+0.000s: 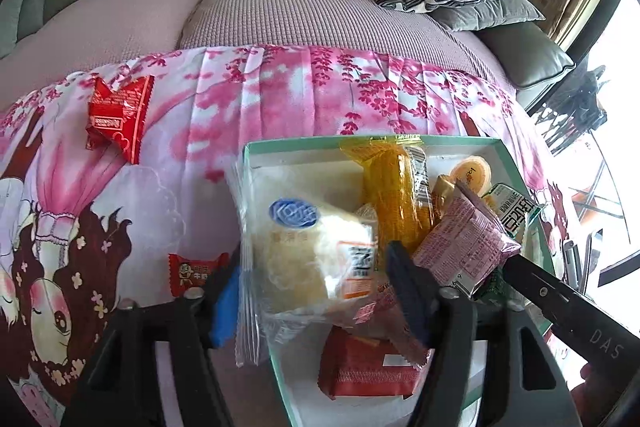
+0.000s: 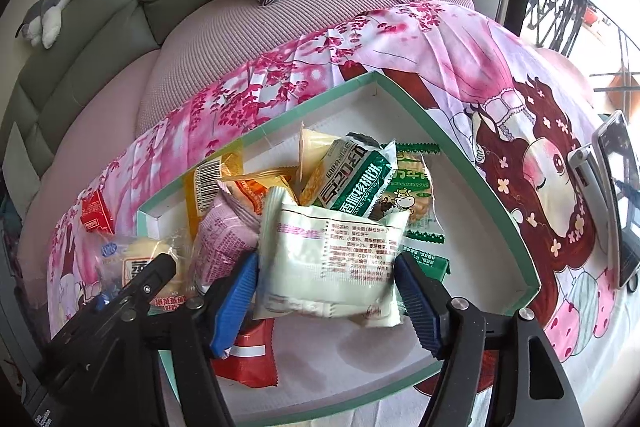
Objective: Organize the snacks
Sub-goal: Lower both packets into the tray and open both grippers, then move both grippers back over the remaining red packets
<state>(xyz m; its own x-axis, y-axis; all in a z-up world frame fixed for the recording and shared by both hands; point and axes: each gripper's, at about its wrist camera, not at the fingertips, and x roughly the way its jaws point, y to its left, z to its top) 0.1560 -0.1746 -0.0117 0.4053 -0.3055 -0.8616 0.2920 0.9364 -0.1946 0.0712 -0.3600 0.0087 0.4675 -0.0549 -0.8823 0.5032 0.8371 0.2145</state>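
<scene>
A clear-wrapped pale bun (image 1: 308, 259) lay between the 2 blue pads of the left gripper (image 1: 316, 291), straddling the left wall of the mint-rimmed white box (image 1: 508, 151). The wrapper's crimped left edge sat against the left pad, while the right pad stood just beside the wrapper with a sliver of gap, so the jaws looked spread around the bun rather than pinching it.

In the right wrist view, a white biscuit packet (image 2: 332, 263) with pink printing hung between the pads of the right gripper (image 2: 326, 291), above the box floor. Both pads stood close at its sides; whether they pressed on it could not be told.

Inside the box lay an orange packet (image 1: 396, 195), a pink packet (image 1: 464, 239), a green-and-white walnut biscuit packet (image 2: 352, 179) and a red packet (image 1: 364, 371).

On the pink printed cloth (image 1: 280, 99), well apart from the box, lay a red wafer packet (image 1: 118, 115) and 1 small red candy (image 1: 192, 271).
</scene>
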